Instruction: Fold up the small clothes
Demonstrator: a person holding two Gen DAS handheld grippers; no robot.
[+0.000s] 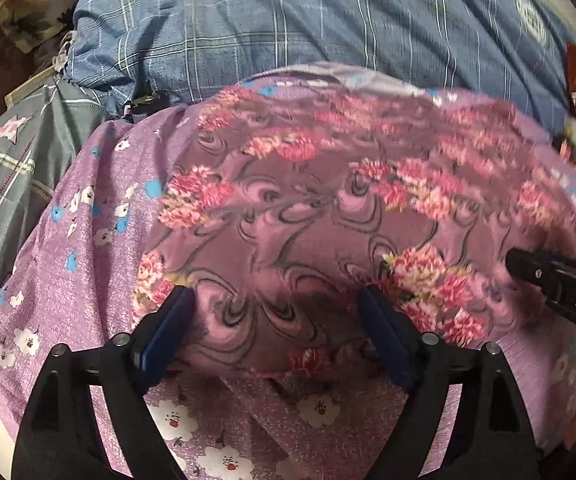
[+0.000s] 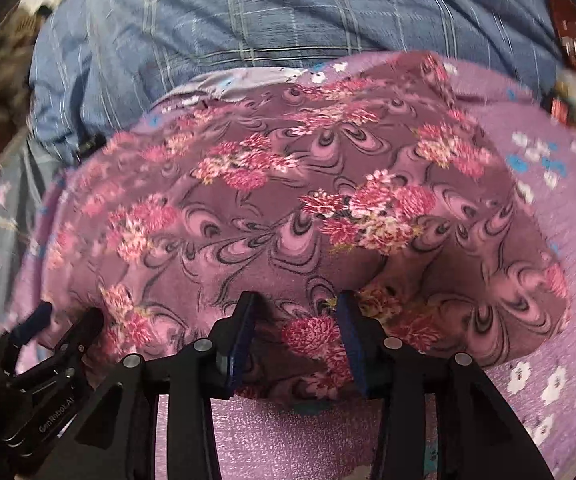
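The left gripper has wide jaws, with the near edge of the floral garment between them, unpinched. The right gripper's narrower jaws straddle that hem; grip unclear. Beyond the jaws lie the purple bedsheet and a blue plaid blanket.

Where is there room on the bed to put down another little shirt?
Free patch: the lilac sheet with white flowers, right of the mauve cloth with pink blooms. A smaller strip lies on its left, beside the grey star-print fabric. Behind it, the blue checked bundle crowds everything.
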